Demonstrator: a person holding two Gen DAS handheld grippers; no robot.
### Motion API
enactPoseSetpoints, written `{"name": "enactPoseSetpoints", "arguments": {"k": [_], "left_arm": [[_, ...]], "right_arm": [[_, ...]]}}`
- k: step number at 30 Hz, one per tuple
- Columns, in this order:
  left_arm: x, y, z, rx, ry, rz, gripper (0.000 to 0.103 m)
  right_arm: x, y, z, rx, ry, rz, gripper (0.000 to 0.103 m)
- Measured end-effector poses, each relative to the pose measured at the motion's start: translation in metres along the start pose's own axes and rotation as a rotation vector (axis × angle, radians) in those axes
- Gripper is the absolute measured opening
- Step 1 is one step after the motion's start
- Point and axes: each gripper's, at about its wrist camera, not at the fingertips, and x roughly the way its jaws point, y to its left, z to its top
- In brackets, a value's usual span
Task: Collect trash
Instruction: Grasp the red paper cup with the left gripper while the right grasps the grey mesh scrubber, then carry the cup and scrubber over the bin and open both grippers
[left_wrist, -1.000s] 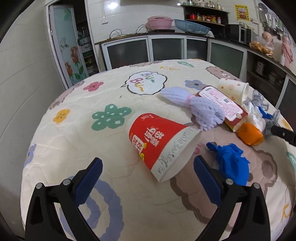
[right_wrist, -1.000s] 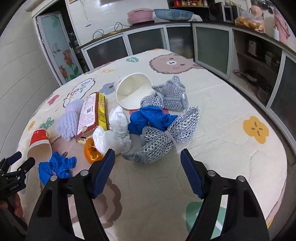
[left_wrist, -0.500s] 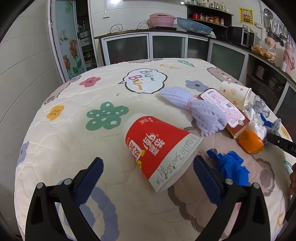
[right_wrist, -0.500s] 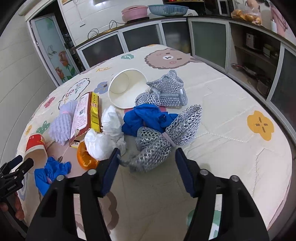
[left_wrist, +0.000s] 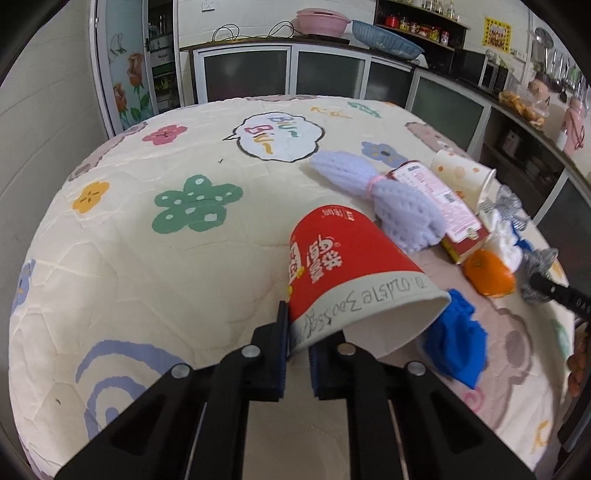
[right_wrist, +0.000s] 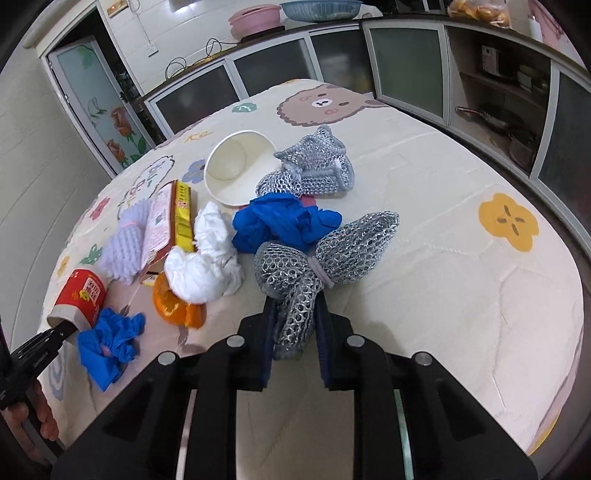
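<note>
quilted table (left_wrist: 110, 266) | left fingers (left_wrist: 280, 354) closing on red cup (left_wrist: 343, 273) rim | right fingers (right_wrist: 267, 347) closing on silver mesh (right_wrist: 295, 317)

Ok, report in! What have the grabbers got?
Left gripper closing on red paper cup rim. Right gripper closing on silver mesh net. Nothing blocking.

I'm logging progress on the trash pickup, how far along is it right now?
Nothing looks collected yet. In hand: the left gripper is closing on the red paper cup's rim, the right gripper on the silver foam net. Left on the table: white cup, blue gloves, tissue, orange peel, box.
</note>
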Motion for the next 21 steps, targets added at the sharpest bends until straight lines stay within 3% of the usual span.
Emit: {"name": "enactPoseSetpoints", "arguments": {"k": [12,21], "left_arm": [[-0.05,-0.005,-0.005,0.021,-0.088,-0.034,0.009],[-0.073,-0.043,-0.021,0.106,-0.099,-0.099,0.009]], "right_arm": [[-0.065,0.001,-0.02,-0.026,-0.07,0.015,0.019],[-0.101,-0.015,-0.042,-0.005,-0.092,-0.003,0.019]]}}
